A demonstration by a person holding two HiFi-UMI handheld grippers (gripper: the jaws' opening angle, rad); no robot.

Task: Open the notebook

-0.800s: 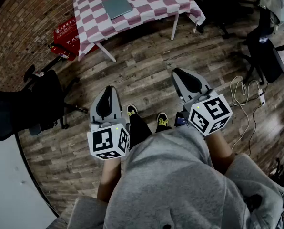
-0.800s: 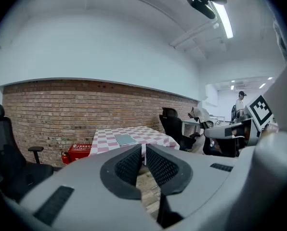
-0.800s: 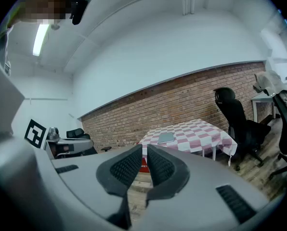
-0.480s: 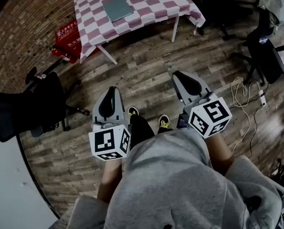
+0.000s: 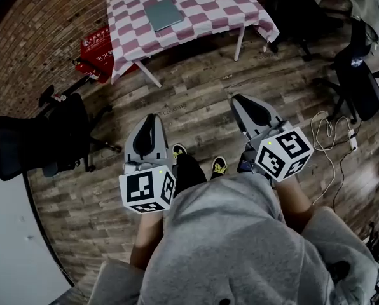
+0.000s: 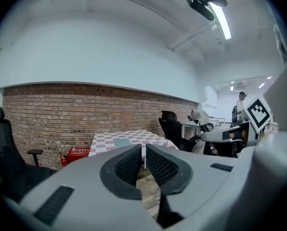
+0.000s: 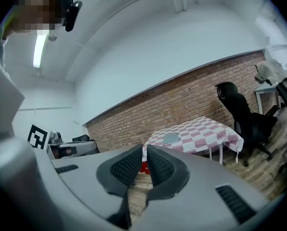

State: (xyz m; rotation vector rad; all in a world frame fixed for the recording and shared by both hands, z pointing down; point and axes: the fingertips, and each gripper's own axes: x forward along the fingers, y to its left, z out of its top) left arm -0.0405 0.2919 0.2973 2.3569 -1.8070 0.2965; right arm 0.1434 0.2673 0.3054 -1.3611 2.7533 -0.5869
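Note:
The notebook (image 5: 163,13) is a closed grey book lying flat on a table with a pink-and-white checked cloth (image 5: 202,5), far ahead across the wooden floor. The left gripper view shows the notebook (image 6: 123,142) small, beyond the jaws. In the right gripper view the notebook (image 7: 171,138) lies on the same cloth. My left gripper (image 5: 149,118) and right gripper (image 5: 238,98) are held out at waist height, well short of the table. The jaws of my left gripper (image 6: 143,150) and of my right gripper (image 7: 144,150) stand close together with nothing between them.
A red box (image 5: 97,43) sits on the floor by the brick wall, left of the table. A black office chair (image 5: 30,142) stands at my left, with more chairs (image 5: 361,81) at right. A white cable and power strip (image 5: 332,132) lie on the floor. A person (image 6: 240,107) stands far off.
The head view has shifted a little, so the table and floor sit slightly further right. Both grippers stay out in front of me, jaws unchanged.

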